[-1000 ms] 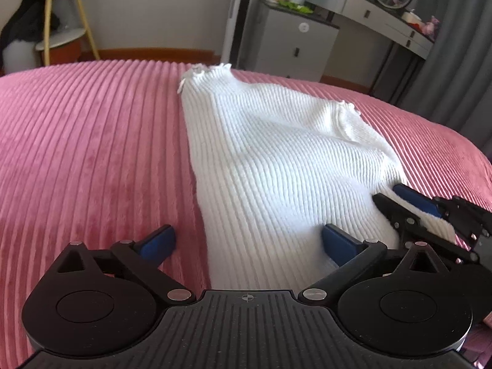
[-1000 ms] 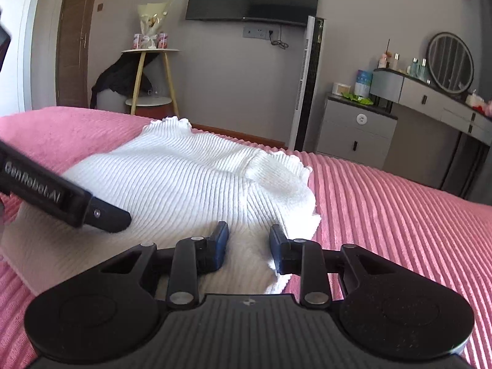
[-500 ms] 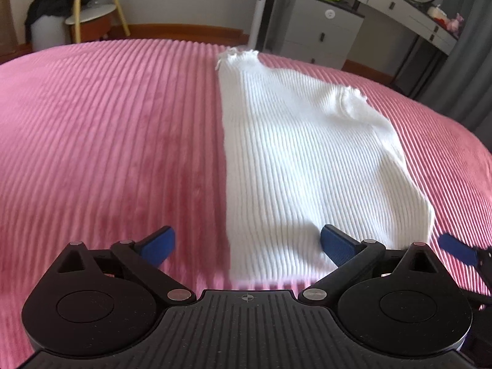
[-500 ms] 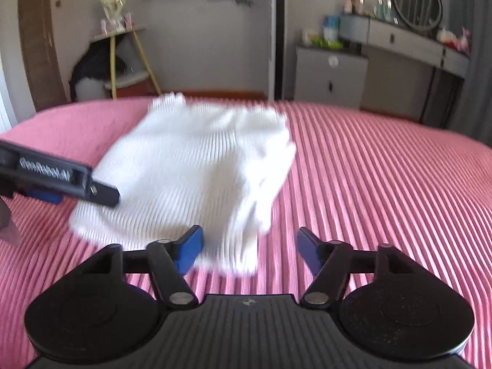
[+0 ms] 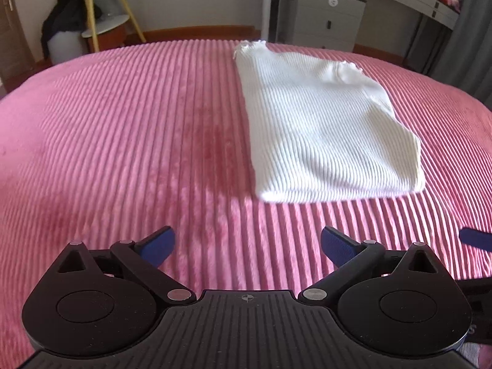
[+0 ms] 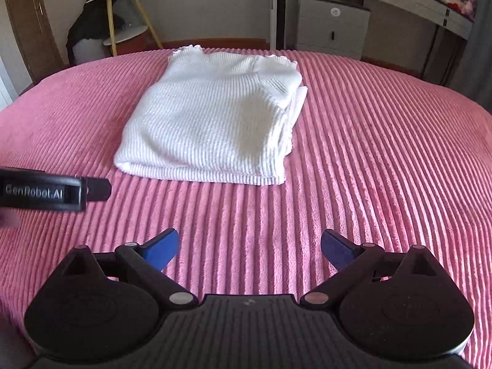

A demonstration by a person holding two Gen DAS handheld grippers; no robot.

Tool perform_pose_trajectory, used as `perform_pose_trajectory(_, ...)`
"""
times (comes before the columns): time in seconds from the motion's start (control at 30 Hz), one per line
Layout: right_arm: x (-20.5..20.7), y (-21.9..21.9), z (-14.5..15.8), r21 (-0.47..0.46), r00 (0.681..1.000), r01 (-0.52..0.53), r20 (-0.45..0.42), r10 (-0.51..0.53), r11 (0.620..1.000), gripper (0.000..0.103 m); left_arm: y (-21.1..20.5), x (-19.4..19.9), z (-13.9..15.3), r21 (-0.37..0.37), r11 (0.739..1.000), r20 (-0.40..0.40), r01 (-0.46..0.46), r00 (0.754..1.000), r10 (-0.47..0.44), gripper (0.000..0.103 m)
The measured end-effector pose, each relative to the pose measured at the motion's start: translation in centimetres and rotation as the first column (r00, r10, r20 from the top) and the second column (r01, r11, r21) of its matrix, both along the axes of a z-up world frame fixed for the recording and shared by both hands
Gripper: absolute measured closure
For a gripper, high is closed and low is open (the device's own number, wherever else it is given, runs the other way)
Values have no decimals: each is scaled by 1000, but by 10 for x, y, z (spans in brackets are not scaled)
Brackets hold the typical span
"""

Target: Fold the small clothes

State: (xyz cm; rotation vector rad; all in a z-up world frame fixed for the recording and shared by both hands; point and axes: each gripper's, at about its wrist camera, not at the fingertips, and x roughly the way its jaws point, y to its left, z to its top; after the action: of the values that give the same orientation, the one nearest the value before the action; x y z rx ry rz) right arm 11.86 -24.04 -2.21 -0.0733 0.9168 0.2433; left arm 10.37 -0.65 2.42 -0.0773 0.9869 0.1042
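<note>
- Both tongs are wide apart and hold nothing: the left tongs (image 5: 247,246) and the right tongs (image 6: 249,247) hang over bare bed, back from the white top.
- The right tongs have just been opening, and nothing is between their blue pads (image 6: 163,249) now.
- The white top (image 6: 215,123) lies folded flat on the pink bed (image 6: 384,153). Its near edge is a thick, rounded fold that faces the tongs.
- From the right tongs, the white top is straight ahead and a bit to the left.
- From the left tongs, the white top (image 5: 326,123) is ahead and off to the right.
- The long way of the white top runs away from the tongs, from the near fold to the frilly edge at the far end.
- The right side of the white top looks messy, with layers peeking out.
- I think the next fold would bring the far end toward the near fold, or the other way round.
- Both tongs seem about as near to the near fold, one by each corner.
- A grey cabinet (image 6: 333,27) stands well past the white top, off the bed.
</note>
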Motion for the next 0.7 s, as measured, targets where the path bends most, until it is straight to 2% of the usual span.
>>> perform_pose_trajectory(0.13, 2, 9, 5, -56, 999, 18, -37, -20, 998, 4, -1, -6, 7, 17, 1000, -2, -2, 1000, 2, 0)
perform_pose_trajectory(0.2, 0, 8, 8, -17, 999, 8, -39, -8, 1000, 4, -1, -7, 10, 22, 1000, -8, -6, 1000, 6, 0)
perform_pose_trajectory(0.3, 0, 6, 12, -6, 997, 53, -53, -54, 999, 4, 0, -10, 14, 27, 1000, -1, -7, 1000, 7, 0)
perform_pose_trajectory(0.47, -4, 8, 18, -51, 998, 49, -22, -51, 998, 4, -1, -13, 21, 2, 1000, 13, -1, 1000, 1, 0)
perform_pose_trajectory(0.7, -5, 13, 24, -58, 998, 52, -18, -53, 997, 4, -3, -20, 27, 4, 1000, 26, 6, 1000, -6, 0)
